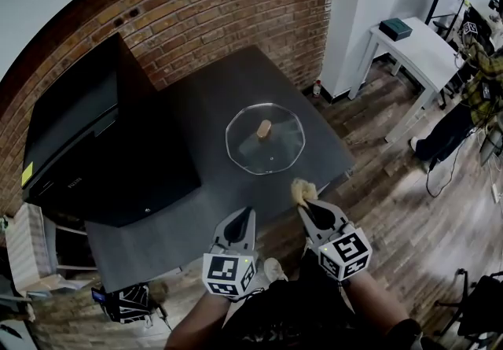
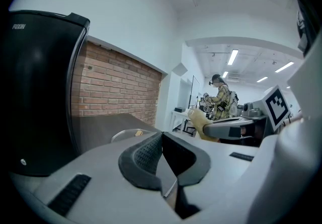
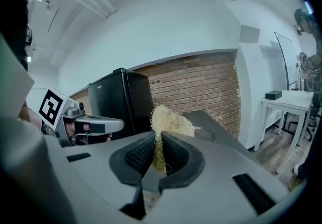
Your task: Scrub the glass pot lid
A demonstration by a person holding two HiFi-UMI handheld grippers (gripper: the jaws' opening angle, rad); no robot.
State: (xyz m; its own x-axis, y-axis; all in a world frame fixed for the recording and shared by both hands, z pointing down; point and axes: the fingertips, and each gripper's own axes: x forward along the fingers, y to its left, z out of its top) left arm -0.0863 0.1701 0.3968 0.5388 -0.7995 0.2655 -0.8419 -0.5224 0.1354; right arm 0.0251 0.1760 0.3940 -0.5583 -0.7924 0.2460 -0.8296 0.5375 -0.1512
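Round clear glass pot lid [image 1: 265, 138], tan knob: lies flat, mid dark grey table [image 1: 196, 105], untouched.
Right gripper [image 1: 305, 202]: clenched on pale yellow fibrous scrubber [image 1: 299, 189], near the lid's rim.
Left gripper [image 1: 247, 215]: jaws together, empty.
Advised: brace the rim with the left gripper and scrub in light circles.

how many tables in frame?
2. The dark table in front, with the glass lid lying on it; the white table at the upper right, carrying a small box. Others may lie outside the frame.
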